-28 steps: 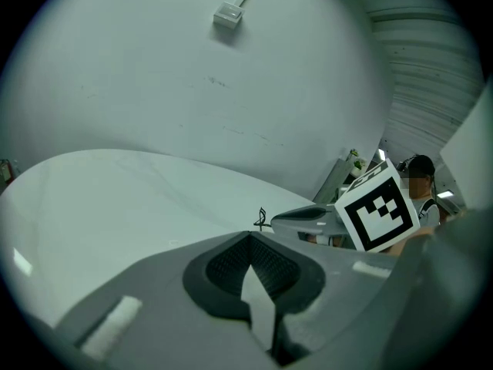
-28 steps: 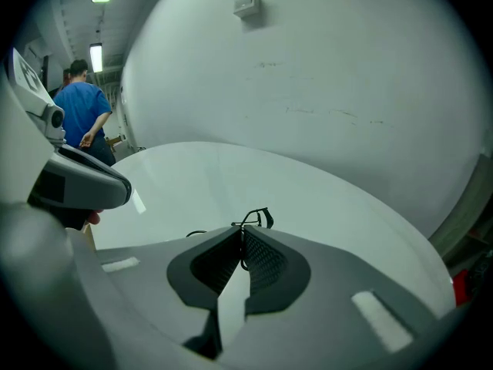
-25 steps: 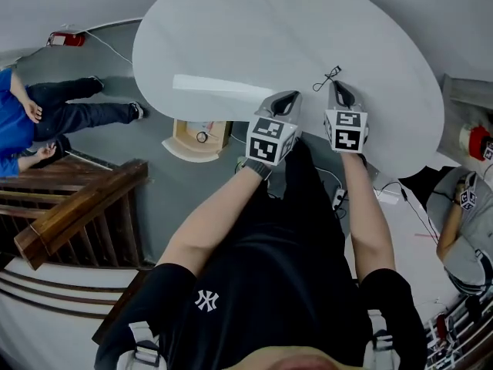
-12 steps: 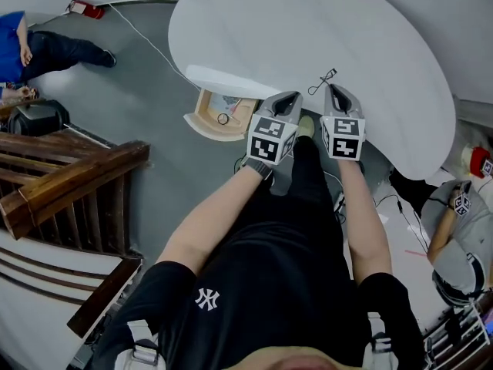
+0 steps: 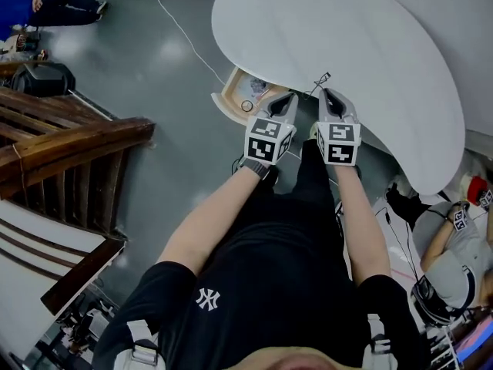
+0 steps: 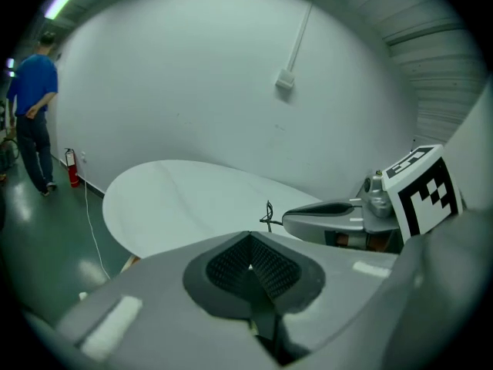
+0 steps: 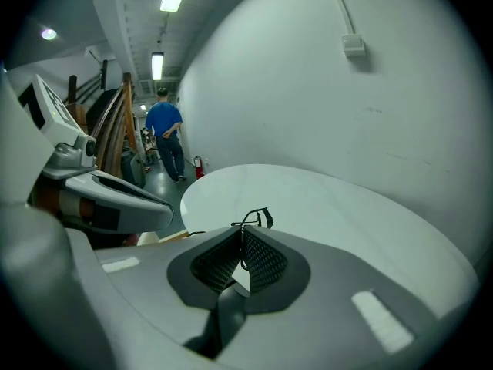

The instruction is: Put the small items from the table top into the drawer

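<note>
Black wire piece (image 7: 267, 217) sits pinched between the closed jaws of right gripper (image 7: 240, 233), over table (image 5: 347, 29) rim just right of open drawer (image 5: 233, 99). Left gripper (image 6: 249, 241) jaws together, empty, nearer drawer.

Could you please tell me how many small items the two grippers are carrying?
1: a black wire clip pinched in the right gripper's fingers; the left gripper is shut, empty.

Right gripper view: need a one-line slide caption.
Right hand-held gripper shut on a thin black wire clip, white oval table beyond, left hand-held gripper alongside at left.
</note>
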Motion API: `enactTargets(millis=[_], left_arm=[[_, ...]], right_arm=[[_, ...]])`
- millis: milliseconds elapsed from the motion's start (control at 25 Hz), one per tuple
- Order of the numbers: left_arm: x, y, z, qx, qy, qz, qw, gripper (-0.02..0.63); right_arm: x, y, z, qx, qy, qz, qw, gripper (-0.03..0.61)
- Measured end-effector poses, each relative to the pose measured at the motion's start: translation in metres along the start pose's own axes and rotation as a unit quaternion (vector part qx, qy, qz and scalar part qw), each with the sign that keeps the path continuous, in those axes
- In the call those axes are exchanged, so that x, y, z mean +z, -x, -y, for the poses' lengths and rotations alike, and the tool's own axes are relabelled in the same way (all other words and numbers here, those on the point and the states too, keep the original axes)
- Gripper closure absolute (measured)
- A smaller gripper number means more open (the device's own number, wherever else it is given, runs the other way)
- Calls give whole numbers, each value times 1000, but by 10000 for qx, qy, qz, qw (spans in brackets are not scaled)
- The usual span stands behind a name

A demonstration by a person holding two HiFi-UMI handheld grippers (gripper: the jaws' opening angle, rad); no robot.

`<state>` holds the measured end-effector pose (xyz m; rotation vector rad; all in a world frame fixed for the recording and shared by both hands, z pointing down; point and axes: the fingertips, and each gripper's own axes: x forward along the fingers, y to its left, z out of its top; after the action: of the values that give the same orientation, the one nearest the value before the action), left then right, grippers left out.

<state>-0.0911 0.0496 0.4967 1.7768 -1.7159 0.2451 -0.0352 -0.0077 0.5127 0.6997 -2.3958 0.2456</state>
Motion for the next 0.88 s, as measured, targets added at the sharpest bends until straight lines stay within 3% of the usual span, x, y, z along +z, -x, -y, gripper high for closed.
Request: enactTargets(millis=[560,880], left_arm=[[-47,64,-92,754,548,53,9956,614],[-70,72,-140,980,782,63,9921,614]], right_arm=[[-1,-42,-134,921,435,-84,9948,545],[-32,-87,-185,1330,708,-467,9875,545]])
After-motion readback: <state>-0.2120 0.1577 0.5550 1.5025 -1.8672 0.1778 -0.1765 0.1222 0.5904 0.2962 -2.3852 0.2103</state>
